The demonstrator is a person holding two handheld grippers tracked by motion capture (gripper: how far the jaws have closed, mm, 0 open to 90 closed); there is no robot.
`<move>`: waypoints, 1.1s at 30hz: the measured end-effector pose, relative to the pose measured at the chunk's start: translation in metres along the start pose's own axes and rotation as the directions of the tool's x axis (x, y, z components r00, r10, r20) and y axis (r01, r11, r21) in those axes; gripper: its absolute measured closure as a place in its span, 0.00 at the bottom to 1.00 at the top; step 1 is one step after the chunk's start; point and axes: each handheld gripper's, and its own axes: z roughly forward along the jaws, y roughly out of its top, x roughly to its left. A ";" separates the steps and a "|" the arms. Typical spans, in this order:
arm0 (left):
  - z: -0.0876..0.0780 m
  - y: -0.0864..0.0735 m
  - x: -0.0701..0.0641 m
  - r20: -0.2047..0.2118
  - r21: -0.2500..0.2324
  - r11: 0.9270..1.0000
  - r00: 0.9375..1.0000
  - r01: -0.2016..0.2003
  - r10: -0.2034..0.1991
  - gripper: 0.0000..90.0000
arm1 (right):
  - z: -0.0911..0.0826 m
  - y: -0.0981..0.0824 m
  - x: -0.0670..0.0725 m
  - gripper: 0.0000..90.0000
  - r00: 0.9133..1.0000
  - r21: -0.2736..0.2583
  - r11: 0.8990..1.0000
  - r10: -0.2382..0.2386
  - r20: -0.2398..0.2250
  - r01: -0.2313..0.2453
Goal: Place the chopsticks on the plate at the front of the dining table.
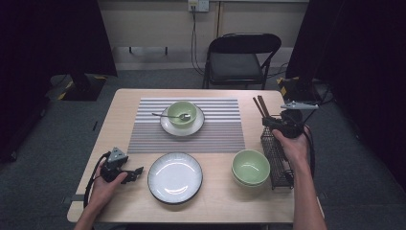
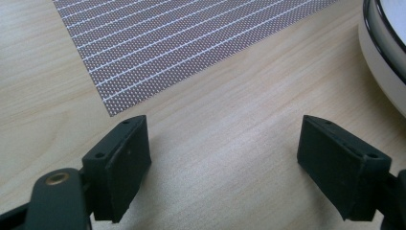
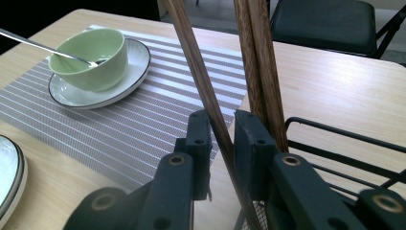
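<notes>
One chopstick (image 3: 201, 91) sits between your right gripper (image 3: 222, 139)'s narrowly parted jaws, above the wire holder (image 1: 277, 155) at the table's right edge. It's light, stiff, slick; pinch mid-shaft. Your left gripper (image 2: 220, 167) rests spread, empty.

A black folding chair (image 1: 244, 57) stands just beyond the light wooden table's (image 1: 124, 103) far edge, on grey carpet (image 1: 43, 158). Behind it runs a pale wall (image 1: 153, 21) with a cable (image 1: 194, 43) hanging from a socket (image 1: 197, 5). Dark curtains (image 1: 57, 33) close both sides.
</notes>
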 end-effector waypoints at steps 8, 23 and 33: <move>0.000 0.000 0.000 0.000 0.001 1.000 1.000 -0.001 0.001 0.20 | 0.002 0.000 0.001 0.86 0.999 0.033 0.999 -0.015 0.040 0.014; 0.000 0.000 0.000 0.000 0.001 1.000 1.000 0.000 0.000 0.20 | -0.016 0.012 -0.008 0.95 1.000 -0.100 0.995 0.005 0.031 -0.002; 0.000 0.000 0.000 0.000 0.000 1.000 1.000 0.000 0.000 0.20 | -0.028 0.026 -0.010 0.95 1.000 -0.153 0.988 -0.004 0.028 0.009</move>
